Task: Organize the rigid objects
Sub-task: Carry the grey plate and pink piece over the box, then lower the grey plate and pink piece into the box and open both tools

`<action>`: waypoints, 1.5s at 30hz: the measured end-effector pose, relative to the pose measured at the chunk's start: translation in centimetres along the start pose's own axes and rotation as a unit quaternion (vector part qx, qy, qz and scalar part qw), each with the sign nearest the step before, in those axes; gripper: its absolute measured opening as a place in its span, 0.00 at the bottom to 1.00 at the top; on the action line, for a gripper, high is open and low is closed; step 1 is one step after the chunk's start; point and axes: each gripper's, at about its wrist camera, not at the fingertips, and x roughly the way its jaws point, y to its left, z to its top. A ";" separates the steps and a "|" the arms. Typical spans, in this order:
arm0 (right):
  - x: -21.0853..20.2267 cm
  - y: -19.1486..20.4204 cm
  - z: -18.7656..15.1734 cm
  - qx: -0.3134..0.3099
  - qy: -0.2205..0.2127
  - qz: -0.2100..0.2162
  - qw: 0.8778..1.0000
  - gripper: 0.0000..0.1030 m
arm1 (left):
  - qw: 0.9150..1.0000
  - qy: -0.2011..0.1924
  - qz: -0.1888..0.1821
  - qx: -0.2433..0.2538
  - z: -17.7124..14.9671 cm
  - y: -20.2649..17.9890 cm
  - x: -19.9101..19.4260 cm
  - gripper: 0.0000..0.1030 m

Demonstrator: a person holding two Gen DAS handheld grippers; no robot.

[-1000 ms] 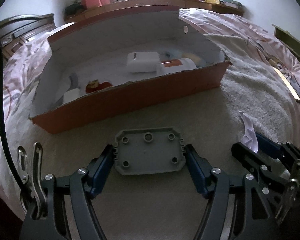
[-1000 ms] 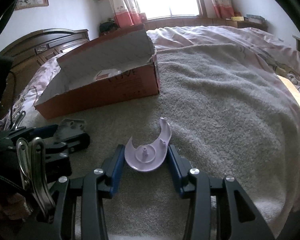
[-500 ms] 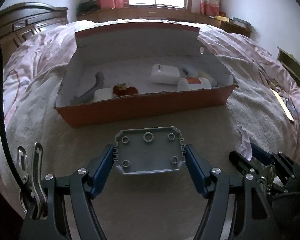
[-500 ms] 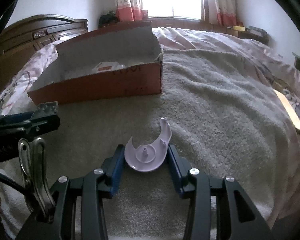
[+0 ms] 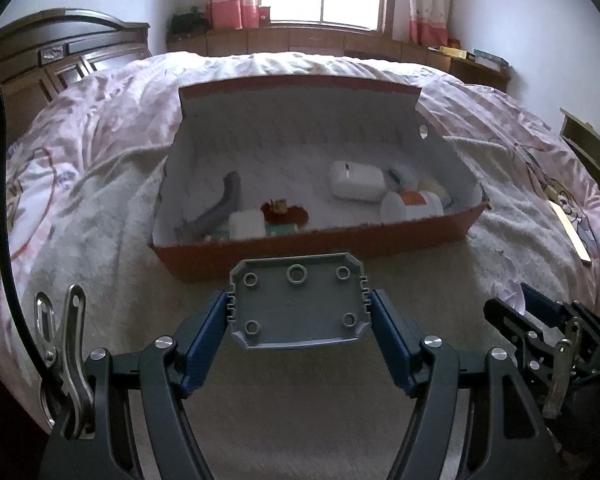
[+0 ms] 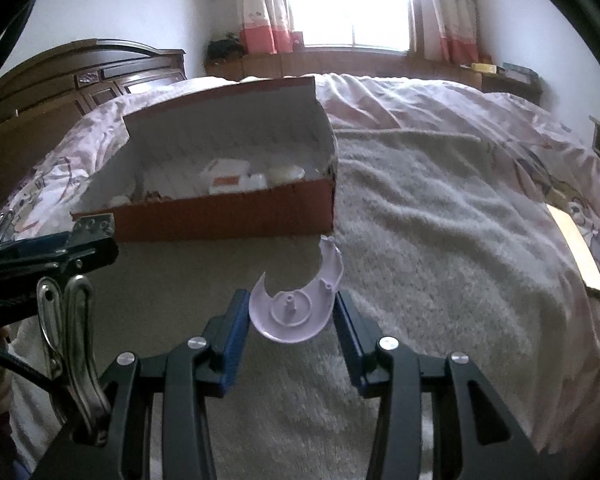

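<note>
Here both tools were loaded and short of the orange cardboard box (image 5: 380,240) that lay open on the beige towel (image 6: 440,220) spread over the bed. The left gripper (image 5: 298,312) was clamped on a grey plastic plate (image 5: 298,304) with round bosses, pinched at its two notched sides and held flat, clear of the towel and just in front of the box's near wall. The right gripper (image 6: 290,312) was closed on a broken lilac plastic piece (image 6: 296,308), crescent-shaped with a small post at its centre, also raised off the towel and near the box's right front corner. The step in hand looked like the carry toward the box. The next move would call for lifting each part over the near wall and letting it go on bare floor inside, clear of the white case (image 5: 356,180), the white-and-orange bottle (image 5: 412,206), the grey curved part (image 5: 224,204) and the red trinket (image 5: 284,212) already there. No brand or writing could be read; print on the box front, seen from the right wrist, was too faint to make out.
</note>
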 end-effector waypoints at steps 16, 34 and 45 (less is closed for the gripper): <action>0.8 2.2 4.4 -0.022 -0.025 0.031 0.999 0.43 | 1.000 -0.011 0.005 0.001 3.4 1.3 1.3 0.70; 4.9 2.8 8.6 -0.025 -0.015 0.039 0.999 0.43 | 1.000 0.002 0.007 -0.007 5.5 2.2 4.8 0.70; 7.3 3.1 8.9 -0.027 0.001 0.034 0.999 0.44 | 1.000 0.008 0.011 -0.016 6.0 2.7 6.6 0.70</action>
